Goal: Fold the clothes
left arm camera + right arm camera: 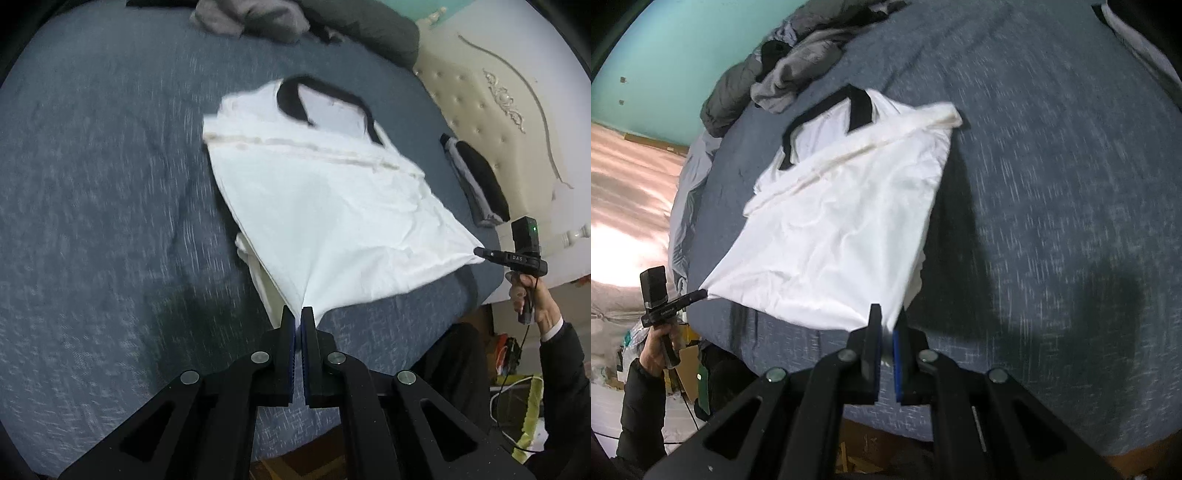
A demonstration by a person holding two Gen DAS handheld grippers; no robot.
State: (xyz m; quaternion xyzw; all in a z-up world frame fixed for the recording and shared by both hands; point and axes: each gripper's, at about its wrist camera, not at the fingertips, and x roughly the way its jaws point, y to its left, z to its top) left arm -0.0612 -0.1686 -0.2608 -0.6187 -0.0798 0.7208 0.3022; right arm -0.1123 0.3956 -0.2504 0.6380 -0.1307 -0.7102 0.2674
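A bed [92, 184] with a blue-grey sheet is carrying a white shirt [314, 206], a grey clothes heap [251, 18] at its far edge, and a folded dark garment [476, 181] lying near the headboard.

My bed [92, 192] wears a mottled blue-grey cover; at its far end lies a dark grey pillow [369, 33] beside a turquoise wall [676, 55]; a cream tufted headboard [491, 110] with silver scrollwork stands to one side; brown wood shows under the mattress edge.
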